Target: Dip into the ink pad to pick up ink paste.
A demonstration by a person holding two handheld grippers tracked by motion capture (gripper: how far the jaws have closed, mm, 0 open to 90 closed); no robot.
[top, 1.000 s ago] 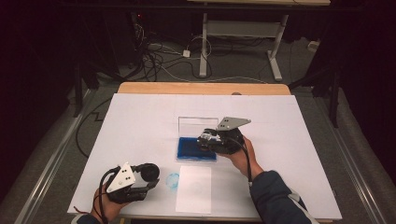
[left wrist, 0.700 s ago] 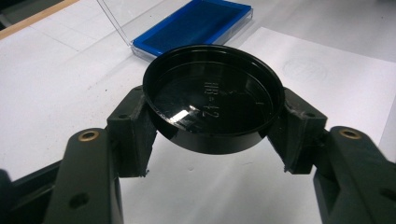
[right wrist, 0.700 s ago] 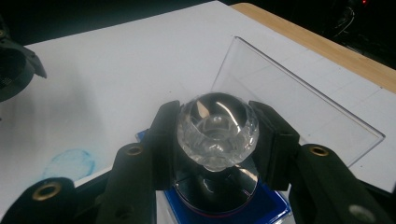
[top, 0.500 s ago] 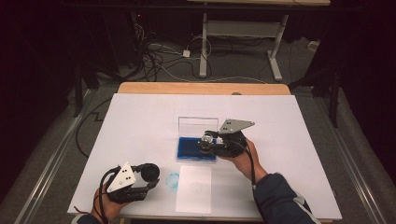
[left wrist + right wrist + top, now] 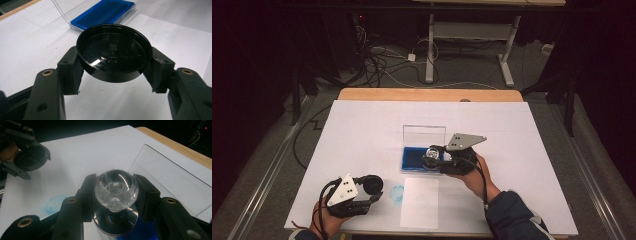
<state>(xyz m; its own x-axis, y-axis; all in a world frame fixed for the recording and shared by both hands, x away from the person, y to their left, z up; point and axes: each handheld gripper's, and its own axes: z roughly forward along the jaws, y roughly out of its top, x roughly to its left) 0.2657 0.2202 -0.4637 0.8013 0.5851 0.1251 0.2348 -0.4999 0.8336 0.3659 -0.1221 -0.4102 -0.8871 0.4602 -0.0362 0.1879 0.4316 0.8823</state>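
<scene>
Clamped in the right gripper (image 5: 115,192), a clear-knobbed stamp (image 5: 115,188) is held over the blue ink pad (image 5: 418,158); tilted, it could be inked unevenly. A black cap (image 5: 114,52) is gripped in the left gripper (image 5: 113,75), near left.

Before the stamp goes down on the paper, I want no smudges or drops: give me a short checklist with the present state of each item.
1. Right gripper shut on the clear-handled stamp: ok.
2. Stamp over the blue ink pad: ok; whether its face is inked, cannot tell.
3. Left gripper shut on the black cap, away from the pad: ok.
4. White sheet lies flat at the near edge: ok.
5. Pad's clear lid stands open: ok.
6. Blue smudge beside the sheet, whether dry: cannot tell.
</scene>
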